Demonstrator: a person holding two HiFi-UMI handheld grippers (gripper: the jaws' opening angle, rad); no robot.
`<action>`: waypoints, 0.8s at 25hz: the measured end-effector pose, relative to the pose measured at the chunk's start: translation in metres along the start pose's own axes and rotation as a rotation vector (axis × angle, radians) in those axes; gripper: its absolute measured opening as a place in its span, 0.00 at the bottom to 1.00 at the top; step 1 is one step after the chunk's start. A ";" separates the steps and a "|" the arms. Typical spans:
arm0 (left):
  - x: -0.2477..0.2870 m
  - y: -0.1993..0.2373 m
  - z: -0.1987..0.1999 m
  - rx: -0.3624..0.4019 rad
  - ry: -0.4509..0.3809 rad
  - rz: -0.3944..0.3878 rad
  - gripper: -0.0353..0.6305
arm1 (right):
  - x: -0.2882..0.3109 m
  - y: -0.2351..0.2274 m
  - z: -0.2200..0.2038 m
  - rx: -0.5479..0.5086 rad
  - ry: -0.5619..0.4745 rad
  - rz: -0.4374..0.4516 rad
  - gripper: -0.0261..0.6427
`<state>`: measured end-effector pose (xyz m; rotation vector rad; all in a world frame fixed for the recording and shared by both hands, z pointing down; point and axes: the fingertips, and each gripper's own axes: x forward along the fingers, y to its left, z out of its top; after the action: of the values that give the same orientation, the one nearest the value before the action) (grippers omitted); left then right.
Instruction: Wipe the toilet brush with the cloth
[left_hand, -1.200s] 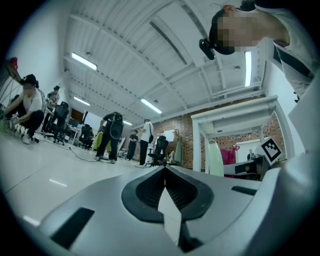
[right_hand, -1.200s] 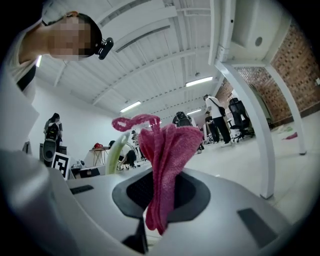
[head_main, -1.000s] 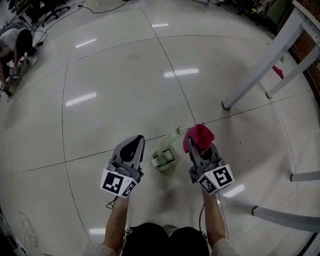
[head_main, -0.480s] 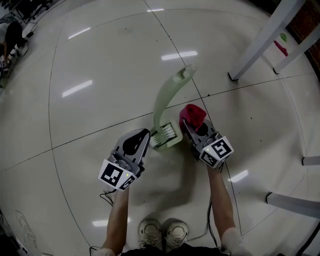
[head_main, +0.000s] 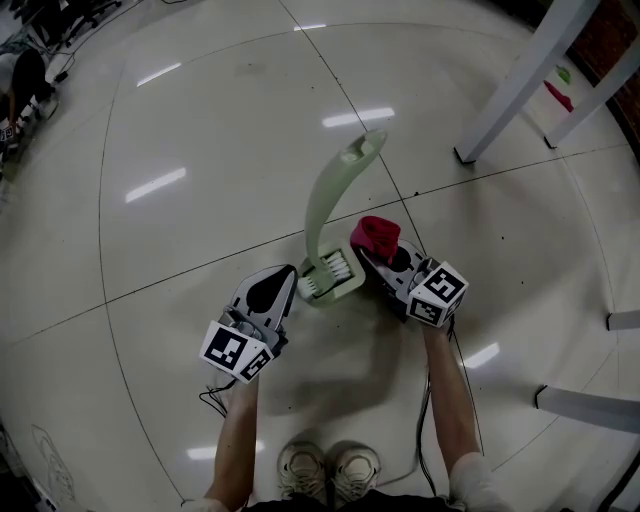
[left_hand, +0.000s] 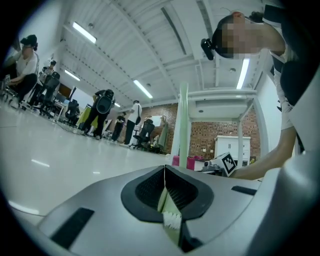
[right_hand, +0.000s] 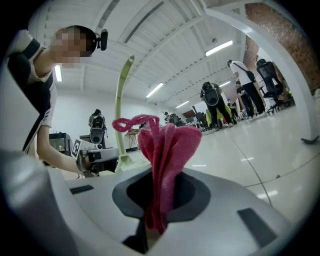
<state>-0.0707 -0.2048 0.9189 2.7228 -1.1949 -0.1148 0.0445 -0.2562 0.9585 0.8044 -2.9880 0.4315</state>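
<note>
A pale green toilet brush (head_main: 335, 215) stands on its head, low over the tiled floor, with its long handle leaning away from me. My left gripper (head_main: 290, 278) is shut on the edge of the brush head. In the left gripper view a green strip with white bristles sits between the closed pads of my left gripper (left_hand: 165, 187), and the brush handle (left_hand: 183, 125) rises behind. My right gripper (head_main: 372, 250) is shut on a bunched red cloth (head_main: 378, 234), just right of the brush head. In the right gripper view the cloth (right_hand: 165, 150) sticks up from the right gripper (right_hand: 159, 197).
White table legs (head_main: 510, 85) stand on the floor at the upper right, and more metal legs (head_main: 590, 410) lie at the right edge. A cable (head_main: 420, 420) trails behind the right arm. My shoes (head_main: 330, 470) are at the bottom. People and chairs (head_main: 20, 70) are far off at the upper left.
Both grippers have sunk toward the floor with the brush and the cloth. The brush handle, foreshortened before, now shows at full length. Both grips are unchanged.
</note>
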 end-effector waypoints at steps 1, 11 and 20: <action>0.000 0.001 0.000 0.001 -0.001 0.002 0.06 | -0.002 0.001 0.000 -0.005 0.003 -0.003 0.08; -0.005 -0.009 -0.005 -0.015 0.006 0.007 0.06 | -0.036 0.029 -0.015 -0.044 0.030 -0.062 0.08; -0.009 -0.026 -0.001 0.002 0.005 -0.017 0.06 | -0.064 0.056 -0.030 0.019 0.005 -0.187 0.08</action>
<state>-0.0580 -0.1806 0.9154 2.7335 -1.1712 -0.1093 0.0707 -0.1701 0.9667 1.0701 -2.8727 0.4543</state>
